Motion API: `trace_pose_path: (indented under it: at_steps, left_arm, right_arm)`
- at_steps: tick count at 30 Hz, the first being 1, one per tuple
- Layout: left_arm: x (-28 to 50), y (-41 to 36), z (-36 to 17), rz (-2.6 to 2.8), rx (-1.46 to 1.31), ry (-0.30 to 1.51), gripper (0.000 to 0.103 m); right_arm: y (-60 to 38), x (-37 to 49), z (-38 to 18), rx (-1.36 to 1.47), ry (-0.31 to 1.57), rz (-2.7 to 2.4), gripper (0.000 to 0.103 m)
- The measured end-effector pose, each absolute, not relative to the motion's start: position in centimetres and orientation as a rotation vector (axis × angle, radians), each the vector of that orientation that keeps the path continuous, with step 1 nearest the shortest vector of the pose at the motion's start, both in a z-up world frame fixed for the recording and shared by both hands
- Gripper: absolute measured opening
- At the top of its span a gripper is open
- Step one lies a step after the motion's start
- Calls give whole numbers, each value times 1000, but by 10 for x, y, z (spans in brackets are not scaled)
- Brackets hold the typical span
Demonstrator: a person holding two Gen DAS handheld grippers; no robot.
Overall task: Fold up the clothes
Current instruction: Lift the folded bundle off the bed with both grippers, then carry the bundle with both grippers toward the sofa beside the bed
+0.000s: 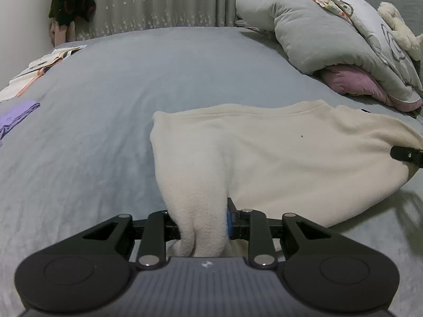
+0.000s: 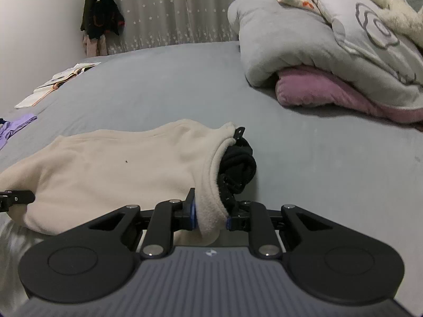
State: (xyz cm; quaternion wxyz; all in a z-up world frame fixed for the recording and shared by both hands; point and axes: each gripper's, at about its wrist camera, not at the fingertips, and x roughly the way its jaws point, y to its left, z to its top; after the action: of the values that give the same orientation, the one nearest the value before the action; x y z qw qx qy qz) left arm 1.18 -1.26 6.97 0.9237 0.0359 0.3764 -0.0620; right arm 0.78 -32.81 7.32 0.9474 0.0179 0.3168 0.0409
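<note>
Pinching cream fleece top at near edge: left gripper and right gripper each clamping bunched cloth. Handling soft, light, floppy; sagging over bed.

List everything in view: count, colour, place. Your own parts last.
fleece: one, cream, on the bed, near edge lifted, held at two points
black cloth: one, black, tucked in the fleece's right end
bed: one, grey sheet, fills the scene
duvet: one, grey, piled at far right
pink blanket: one, pink, under the duvet
plush toy: one, cream, on top of the duvet
purple garment: one, lilac, left edge
books: several, white and orange, far left
curtain: one, grey with stars, behind the bed
hanging clothes: a few, dark, by the wall
left tool: one, black, clamped on the fleece
right tool: one, black, clamped on the fleece
</note>
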Motion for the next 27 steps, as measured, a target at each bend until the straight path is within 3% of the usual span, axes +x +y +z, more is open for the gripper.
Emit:
trace_pose_path:
  at_steps: [8, 12, 21, 27]
  left_arm:
    - [-4, 0, 124, -135, 55, 678, 25]
    - [-6, 12, 150, -150, 53, 715, 25]
    - [-35, 37, 219, -178, 16, 694, 25]
    - [-41, 6, 242, -202, 45, 718, 26]
  right_arm:
    - [-299, -16, 127, -107, 496, 73, 20]
    - [-289, -25, 140, -119, 501, 87, 20]
    - [-301, -59, 204, -11, 499, 187, 20]
    - [-335, -69, 221, 109, 547, 227, 20]
